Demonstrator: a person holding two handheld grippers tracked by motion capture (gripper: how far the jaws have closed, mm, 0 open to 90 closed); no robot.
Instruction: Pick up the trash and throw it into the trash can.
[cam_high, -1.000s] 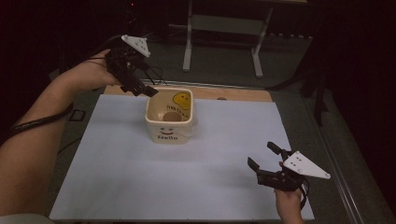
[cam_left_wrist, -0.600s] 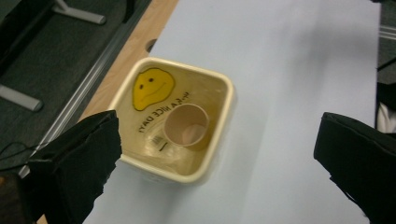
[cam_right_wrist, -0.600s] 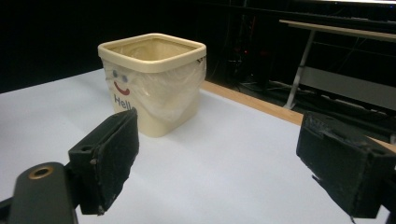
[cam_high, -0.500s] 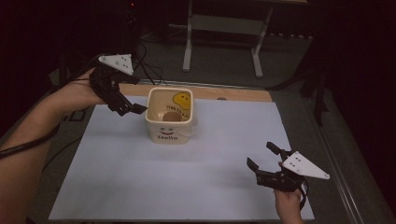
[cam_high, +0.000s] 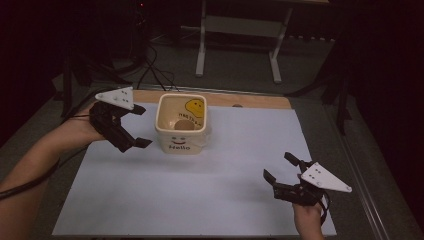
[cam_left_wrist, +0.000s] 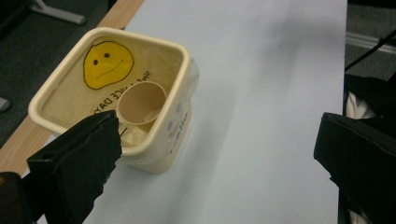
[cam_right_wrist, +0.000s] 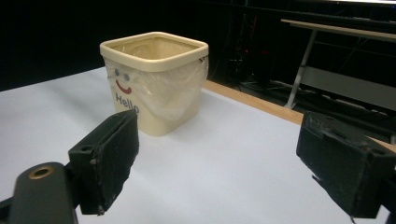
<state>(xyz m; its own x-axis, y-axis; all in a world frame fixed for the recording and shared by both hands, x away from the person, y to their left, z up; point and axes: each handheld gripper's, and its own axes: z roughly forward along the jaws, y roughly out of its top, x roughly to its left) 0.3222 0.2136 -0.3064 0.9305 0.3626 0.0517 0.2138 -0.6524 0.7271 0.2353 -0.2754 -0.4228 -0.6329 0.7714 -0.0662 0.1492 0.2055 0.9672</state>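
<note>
Since a second ago the left gripper (cam_high: 131, 127) has drawn back from over the rim of the tub and dropped to its left side, while the right gripper (cam_high: 283, 173) has stayed where it was near the front right of the sheet.

A cream square tub (cam_high: 181, 122) printed with a smiling face and "Hello" stands upright toward the far middle of the white sheet (cam_high: 200, 195) that covers the wooden table (cam_high: 255, 101). A thin clear plastic liner (cam_right_wrist: 177, 88) hangs over one wall. Down inside it sits a small brown paper cup (cam_left_wrist: 141, 101), upright with its mouth open, below a yellow smiley sticker (cam_left_wrist: 108, 64) on the inner wall.

Both claws are spread wide and hold nothing. The left gripper's jaws stand just beside the tub's left wall, one of them close to the near corner in the left gripper view, the other far out over bare sheet; my guess is that the hand has backed off after leaving the cup inside, or is lining up for a hold on the wall. The right gripper hovers low and well apart from the tub, jaws pointed toward it, which reads as waiting and out of the other hand's way.
</note>
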